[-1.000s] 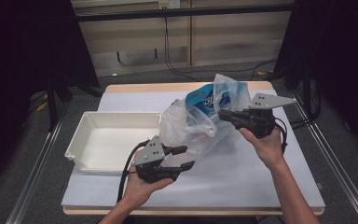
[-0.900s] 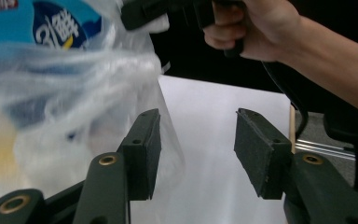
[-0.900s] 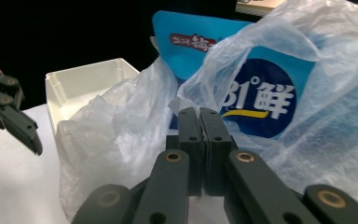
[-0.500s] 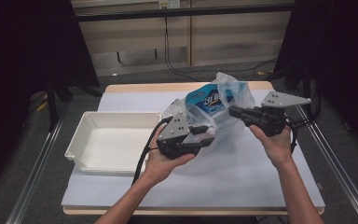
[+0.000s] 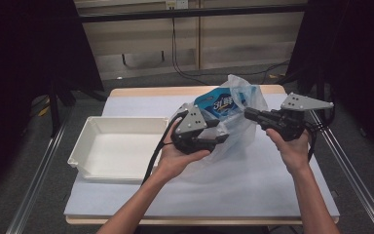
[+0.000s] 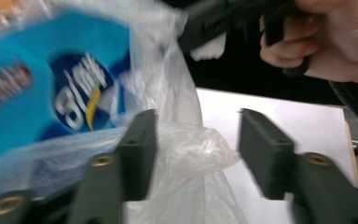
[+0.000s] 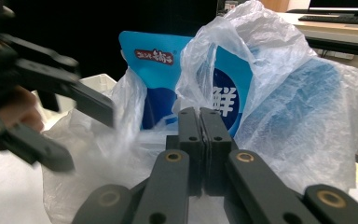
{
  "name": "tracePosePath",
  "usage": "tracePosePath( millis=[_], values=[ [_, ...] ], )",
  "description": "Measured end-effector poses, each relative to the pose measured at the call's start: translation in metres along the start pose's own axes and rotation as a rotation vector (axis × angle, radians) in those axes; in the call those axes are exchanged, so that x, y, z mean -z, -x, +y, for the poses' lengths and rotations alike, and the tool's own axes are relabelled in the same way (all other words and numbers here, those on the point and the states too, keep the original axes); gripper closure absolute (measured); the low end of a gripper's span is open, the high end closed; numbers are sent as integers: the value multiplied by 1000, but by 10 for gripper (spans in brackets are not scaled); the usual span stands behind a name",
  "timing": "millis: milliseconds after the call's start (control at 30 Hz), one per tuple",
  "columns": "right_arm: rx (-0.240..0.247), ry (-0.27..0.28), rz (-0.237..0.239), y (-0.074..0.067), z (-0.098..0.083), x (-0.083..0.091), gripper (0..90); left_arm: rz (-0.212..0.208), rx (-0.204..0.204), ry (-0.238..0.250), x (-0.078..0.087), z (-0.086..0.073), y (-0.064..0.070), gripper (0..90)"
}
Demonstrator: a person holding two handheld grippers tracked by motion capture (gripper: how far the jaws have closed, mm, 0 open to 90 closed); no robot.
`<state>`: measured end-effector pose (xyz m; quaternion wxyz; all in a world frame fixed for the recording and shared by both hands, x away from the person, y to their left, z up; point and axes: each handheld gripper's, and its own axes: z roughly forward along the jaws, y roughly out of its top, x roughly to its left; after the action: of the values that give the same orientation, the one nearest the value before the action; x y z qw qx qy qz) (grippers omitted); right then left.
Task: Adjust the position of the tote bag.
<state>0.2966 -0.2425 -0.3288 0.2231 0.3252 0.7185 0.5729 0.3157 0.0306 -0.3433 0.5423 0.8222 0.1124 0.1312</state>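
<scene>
A white tray [image 5: 121, 146] sits at the table's [image 5: 253, 190] left edge. The clear plastic bag [image 5: 238, 131] with the blue packet [image 5: 220, 103] stands near the far edge. The right gripper [image 5: 249, 113] pinches its rim; the left gripper [image 5: 222, 136], jaws just widened, straddles loose film ungripped.

The white rectangular plastic tray [image 5: 117, 146] lies left on my desk [image 5: 253, 190]; right of it sits the clear thin plastic bag [image 5: 246, 124], with the blue snack packet [image 5: 219, 105] inside.
</scene>
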Motion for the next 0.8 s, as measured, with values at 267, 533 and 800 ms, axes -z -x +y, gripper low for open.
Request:
tracePosePath(
  millis=[267,533,800],
  values=[
    [5,0,1,-2,1,0,890,63,-42,-82,-20,-17,-1,422],
    [5,-3,4,-2,0,-1,890,42,-53,-156,-27,-40,1,407],
    [4,-6,5,-3,0,-3,890,68,-97,-228,-31,-53,1,619]
  ],
)
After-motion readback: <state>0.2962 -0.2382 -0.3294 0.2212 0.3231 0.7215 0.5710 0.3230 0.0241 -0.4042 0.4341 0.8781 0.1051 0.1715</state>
